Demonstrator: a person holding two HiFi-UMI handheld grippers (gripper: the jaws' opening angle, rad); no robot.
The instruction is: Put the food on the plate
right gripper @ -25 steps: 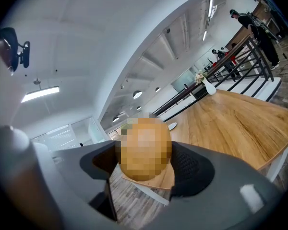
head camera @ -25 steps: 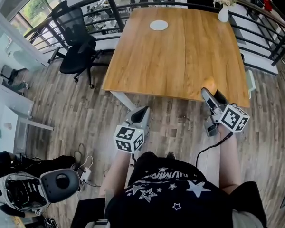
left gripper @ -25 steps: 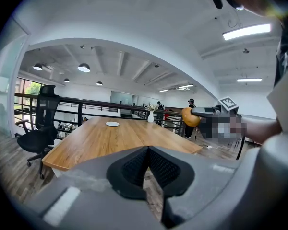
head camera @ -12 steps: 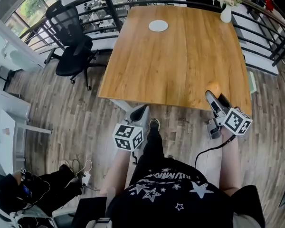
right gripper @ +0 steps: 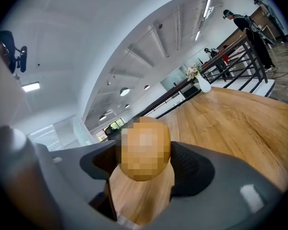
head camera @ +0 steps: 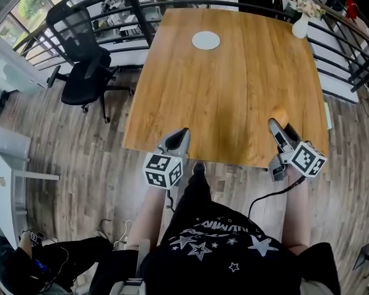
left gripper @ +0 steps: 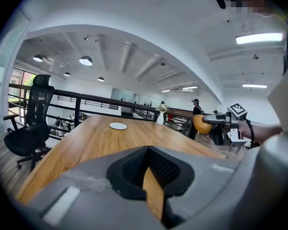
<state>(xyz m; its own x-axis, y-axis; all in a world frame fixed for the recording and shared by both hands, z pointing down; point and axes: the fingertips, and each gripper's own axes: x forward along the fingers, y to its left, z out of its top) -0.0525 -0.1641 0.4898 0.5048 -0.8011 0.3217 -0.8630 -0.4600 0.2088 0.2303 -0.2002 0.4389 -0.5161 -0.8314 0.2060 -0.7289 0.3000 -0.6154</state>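
Food (head camera: pixel 281 114), a round orange-brown piece, sits clamped between the jaws of the right gripper (head camera: pixel 280 123), low and right of centre in the head view, over the near right part of the wooden table (head camera: pixel 227 85). That table fills the middle of the frame. A black office chair (head camera: pixel 83 72) stands off its left edge, at the upper left. The left gripper (head camera: pixel 179 135) hangs over the near left edge, jaws together at the tips and empty. The white plate (head camera: pixel 206 40) lies at the top centre, well apart from the food. A white vase (head camera: pixel 301 24) stands at the upper right corner.
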